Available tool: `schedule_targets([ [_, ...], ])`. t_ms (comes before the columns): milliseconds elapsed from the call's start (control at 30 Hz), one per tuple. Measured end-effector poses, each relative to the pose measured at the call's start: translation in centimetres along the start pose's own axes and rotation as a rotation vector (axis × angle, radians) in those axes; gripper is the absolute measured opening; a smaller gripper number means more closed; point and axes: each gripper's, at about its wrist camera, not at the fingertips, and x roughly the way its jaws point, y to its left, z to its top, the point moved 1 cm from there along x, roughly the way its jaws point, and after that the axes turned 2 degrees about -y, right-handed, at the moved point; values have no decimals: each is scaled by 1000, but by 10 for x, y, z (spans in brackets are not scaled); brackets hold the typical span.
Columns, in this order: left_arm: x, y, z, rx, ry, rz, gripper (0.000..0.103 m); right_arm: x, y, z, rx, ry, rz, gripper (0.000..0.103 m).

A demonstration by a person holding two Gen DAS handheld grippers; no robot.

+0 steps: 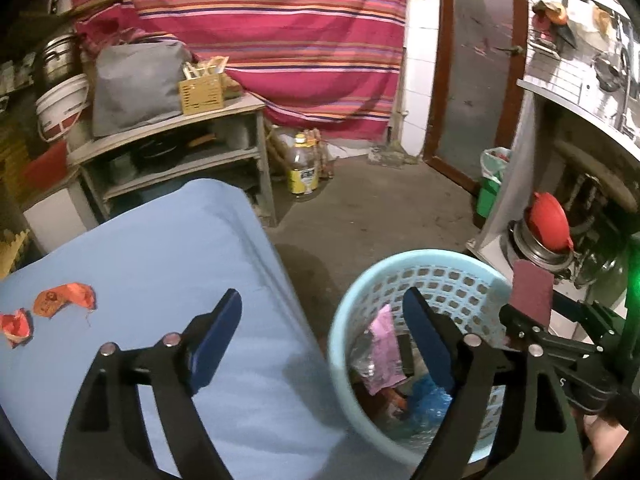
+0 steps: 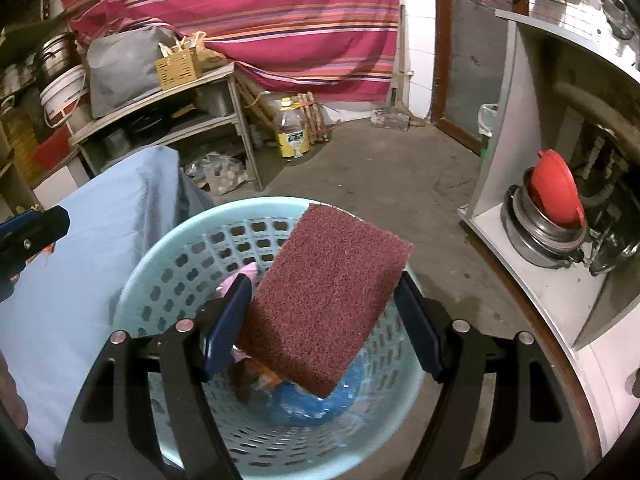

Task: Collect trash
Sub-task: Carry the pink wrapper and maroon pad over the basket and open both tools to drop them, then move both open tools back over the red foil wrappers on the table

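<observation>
**Scouring pad held over the basket, two scraps left on the table**

The right claw (image 2: pixel 322 330) is clenched on a maroon scouring pad (image 2: pixel 326 304), gripping it by its two side edges so the pad sits tilted above the mouth of the pale blue basket (image 2: pixel 132 300). The pad looks light, coarse and springy; it should squash a little under pressure and not slip, so an edge grip like this seems enough, and it ought to drop freely once let go. Inside the basket lie a pink wrapper (image 1: pixel 384 350) and some crumpled blue plastic (image 2: pixel 304 402).

The left claw (image 1: pixel 320 338) is released, its jaws spread wide and holding nothing, hovering over the near edge of the blue-covered table (image 1: pixel 160 260) just beside the basket. Two orange scraps (image 1: pixel 64 300) lie on the table, to the left of this claw and well apart from it. They look thin, crumpled and nearly weightless, so pinching a raised fold would likely work better than pressing flat.
</observation>
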Motion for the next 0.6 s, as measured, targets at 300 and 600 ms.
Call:
schedule_targets([
  [300,-8,42,-2,-52,-9,41,86,11,28,1,-12,16,-22,93],
  [600,-23,103,-13,-102,-13,104,89,9,55,10,22,-14,-48,99],
])
